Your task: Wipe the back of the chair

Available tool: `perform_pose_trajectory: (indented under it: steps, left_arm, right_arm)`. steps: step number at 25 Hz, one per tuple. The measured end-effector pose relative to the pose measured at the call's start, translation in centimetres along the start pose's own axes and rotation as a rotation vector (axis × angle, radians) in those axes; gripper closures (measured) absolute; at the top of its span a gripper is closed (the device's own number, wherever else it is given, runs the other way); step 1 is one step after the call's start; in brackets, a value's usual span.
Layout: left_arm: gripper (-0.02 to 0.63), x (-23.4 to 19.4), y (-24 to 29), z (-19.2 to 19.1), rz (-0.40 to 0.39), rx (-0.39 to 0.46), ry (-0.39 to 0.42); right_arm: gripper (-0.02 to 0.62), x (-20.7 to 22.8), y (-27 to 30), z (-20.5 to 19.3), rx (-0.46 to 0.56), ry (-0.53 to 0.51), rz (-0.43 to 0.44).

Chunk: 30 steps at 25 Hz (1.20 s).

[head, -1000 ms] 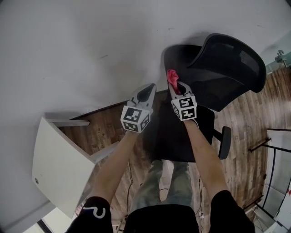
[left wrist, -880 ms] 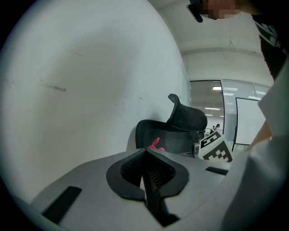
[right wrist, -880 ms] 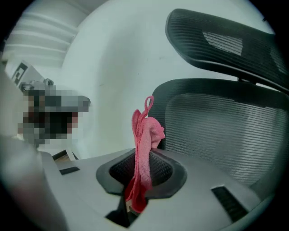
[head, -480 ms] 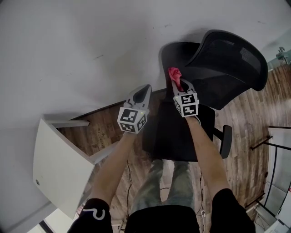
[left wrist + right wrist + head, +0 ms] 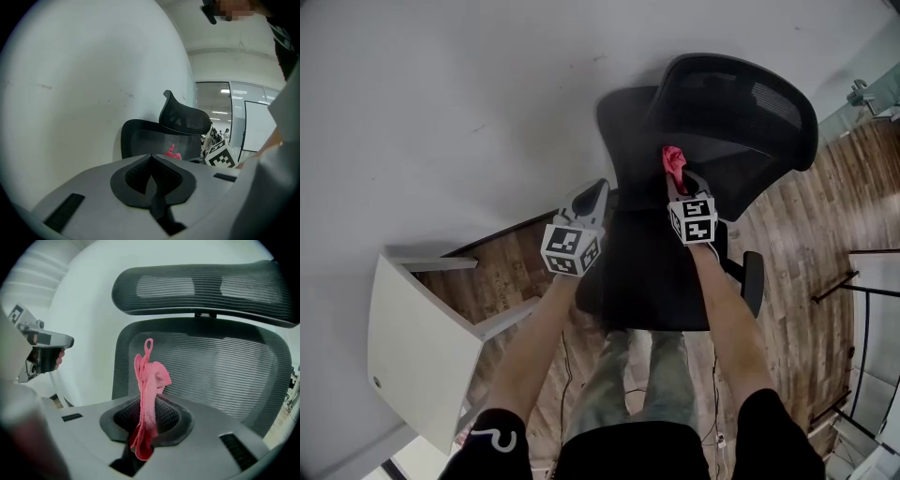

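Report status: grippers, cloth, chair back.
Right gripper shut on pink cloth, facing black mesh chair back; contact unclear. Left gripper shut, empty. Nothing between cloth and back.

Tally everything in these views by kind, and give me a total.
Black chair: 1
Pink cloth: 1, clamped in the right tool
Tools: 2, the left tool, shut and empty, and the right tool
White table: 1
Total: 5
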<state>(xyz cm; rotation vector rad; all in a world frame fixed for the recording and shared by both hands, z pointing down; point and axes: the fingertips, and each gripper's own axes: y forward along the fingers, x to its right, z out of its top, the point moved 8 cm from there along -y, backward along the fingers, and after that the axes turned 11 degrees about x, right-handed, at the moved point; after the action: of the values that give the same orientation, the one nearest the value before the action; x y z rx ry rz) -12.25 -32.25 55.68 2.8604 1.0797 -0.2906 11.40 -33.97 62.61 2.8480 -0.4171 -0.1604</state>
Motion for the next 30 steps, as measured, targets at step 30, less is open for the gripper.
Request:
perform_pose_trajectory:
  steps: [30]
  left_arm:
    - [0.584,14.0,6.2,-1.7,0.009,-0.008,-0.006]
  right_arm:
    - [0.52,22.4,-14.5,-6.9,-0.058,0.16,-0.339]
